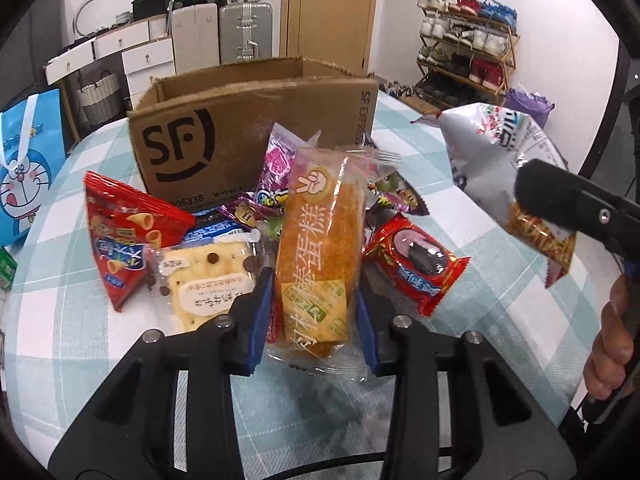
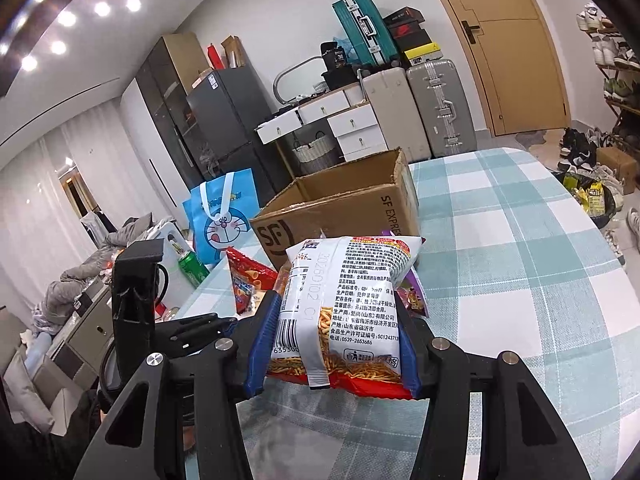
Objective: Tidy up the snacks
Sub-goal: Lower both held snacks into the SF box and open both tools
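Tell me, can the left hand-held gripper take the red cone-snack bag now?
Probably not: the left hand-held gripper is shut on the cake packet. The red cone-snack bag lies uncovered to its left, so only that load blocks it.

The checked tablecloth [image 1: 460, 340] carries a cardboard box [image 1: 240, 136]; loose snack packets [image 1: 412, 260] lie before it.
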### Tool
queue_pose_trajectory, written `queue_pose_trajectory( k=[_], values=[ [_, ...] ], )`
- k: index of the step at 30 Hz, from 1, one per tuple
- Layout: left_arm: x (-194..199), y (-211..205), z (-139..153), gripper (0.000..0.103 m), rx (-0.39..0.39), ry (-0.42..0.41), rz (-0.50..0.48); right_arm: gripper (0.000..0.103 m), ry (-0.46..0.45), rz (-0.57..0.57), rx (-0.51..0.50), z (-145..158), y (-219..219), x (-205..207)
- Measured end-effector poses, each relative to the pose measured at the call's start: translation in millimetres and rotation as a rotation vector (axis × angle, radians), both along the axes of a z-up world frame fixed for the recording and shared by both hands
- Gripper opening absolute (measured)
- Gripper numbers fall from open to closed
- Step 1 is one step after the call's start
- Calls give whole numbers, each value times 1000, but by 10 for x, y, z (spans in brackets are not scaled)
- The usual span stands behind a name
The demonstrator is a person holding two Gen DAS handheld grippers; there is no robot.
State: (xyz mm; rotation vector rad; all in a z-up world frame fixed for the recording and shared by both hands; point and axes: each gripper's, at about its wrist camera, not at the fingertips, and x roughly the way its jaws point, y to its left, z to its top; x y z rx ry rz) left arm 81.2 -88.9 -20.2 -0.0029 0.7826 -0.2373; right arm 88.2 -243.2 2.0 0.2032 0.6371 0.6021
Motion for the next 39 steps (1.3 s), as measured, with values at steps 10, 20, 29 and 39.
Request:
queue_pose_trajectory(
  k=[10, 20, 29, 39],
  values=[
    [-439, 102, 297, 34, -5, -70, 8, 52, -58, 5, -4, 206, 99, -153],
    [-605, 292, 577, 34, -26, -134, 51, 52, -85, -2, -7, 339, 144, -240],
    [-524, 545, 810, 34, -54, -162, 111, 52, -80, -2, -8, 414, 180, -146],
    [-175, 658, 1077, 34, -66, -168, 131, 52, -43, -36, -13, 566, 321, 248]
  ],
)
